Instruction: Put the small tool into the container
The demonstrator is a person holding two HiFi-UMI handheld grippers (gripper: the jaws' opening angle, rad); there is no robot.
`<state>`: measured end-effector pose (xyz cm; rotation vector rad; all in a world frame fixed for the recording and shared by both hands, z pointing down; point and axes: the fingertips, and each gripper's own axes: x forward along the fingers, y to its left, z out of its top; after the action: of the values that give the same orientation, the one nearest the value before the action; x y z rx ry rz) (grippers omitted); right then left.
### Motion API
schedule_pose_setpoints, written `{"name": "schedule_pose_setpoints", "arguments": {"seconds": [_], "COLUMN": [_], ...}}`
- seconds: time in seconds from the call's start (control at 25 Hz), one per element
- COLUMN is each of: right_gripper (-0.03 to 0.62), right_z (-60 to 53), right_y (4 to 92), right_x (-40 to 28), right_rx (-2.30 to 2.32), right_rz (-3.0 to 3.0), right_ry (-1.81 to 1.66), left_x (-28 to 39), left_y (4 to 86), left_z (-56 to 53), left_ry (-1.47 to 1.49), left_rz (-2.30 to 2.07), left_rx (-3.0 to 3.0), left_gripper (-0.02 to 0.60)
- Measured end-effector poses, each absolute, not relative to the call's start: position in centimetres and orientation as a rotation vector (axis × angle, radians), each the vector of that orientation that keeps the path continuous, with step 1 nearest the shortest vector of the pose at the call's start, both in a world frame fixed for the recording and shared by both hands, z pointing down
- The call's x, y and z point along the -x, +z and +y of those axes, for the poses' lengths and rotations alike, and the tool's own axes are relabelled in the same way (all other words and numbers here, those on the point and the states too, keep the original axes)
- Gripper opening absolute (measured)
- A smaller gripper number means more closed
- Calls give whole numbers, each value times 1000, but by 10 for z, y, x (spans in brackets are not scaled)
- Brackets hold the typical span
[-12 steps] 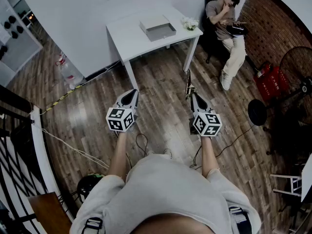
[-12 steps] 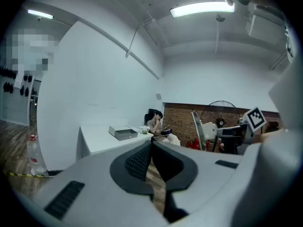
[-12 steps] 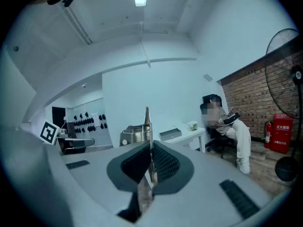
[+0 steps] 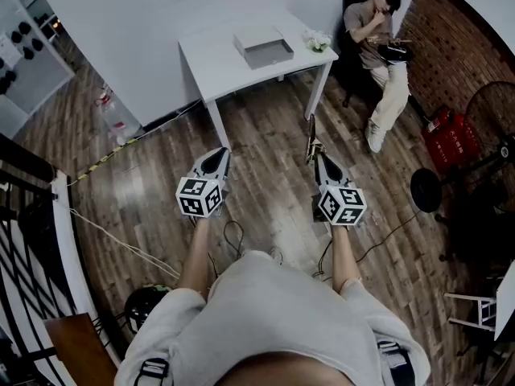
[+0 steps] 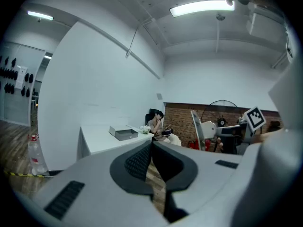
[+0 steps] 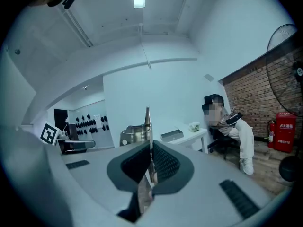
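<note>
Pickup done, delivery pending: the right tool (image 4: pixel 315 158) clamps a slim metal piece (image 4: pixel 311 135) upright, while the left tool (image 4: pixel 215 154) is closed and empty. The grey container (image 4: pixel 263 47) waits on the white desk (image 4: pixel 211 71), well ahead of both.

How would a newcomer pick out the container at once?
In the head view, find the white table against the white wall, beside the seated person. The container is the shallow grey rectangular box on its top. Its only tabletop neighbour is a small bunch of white flowers at the corner; the box is larger, flat and angular.
</note>
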<state>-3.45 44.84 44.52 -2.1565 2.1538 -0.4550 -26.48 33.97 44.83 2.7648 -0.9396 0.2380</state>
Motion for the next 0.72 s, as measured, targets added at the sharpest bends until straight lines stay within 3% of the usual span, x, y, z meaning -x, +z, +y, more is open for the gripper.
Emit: {"name": "schedule_pose_setpoints", "arguments": {"seconds": [0.72], "right_gripper": [5], "right_z": [446], "right_y": [450], "right_x": [-8], "right_rx": [2102], "right_rz": [2205], "right_ry": [-453], "left_x": [221], "left_y": [461], "left_z": [354], "left_ry": [250], "left_rz": [-986], "left_rx": [-2741], "left_gripper": [14]}}
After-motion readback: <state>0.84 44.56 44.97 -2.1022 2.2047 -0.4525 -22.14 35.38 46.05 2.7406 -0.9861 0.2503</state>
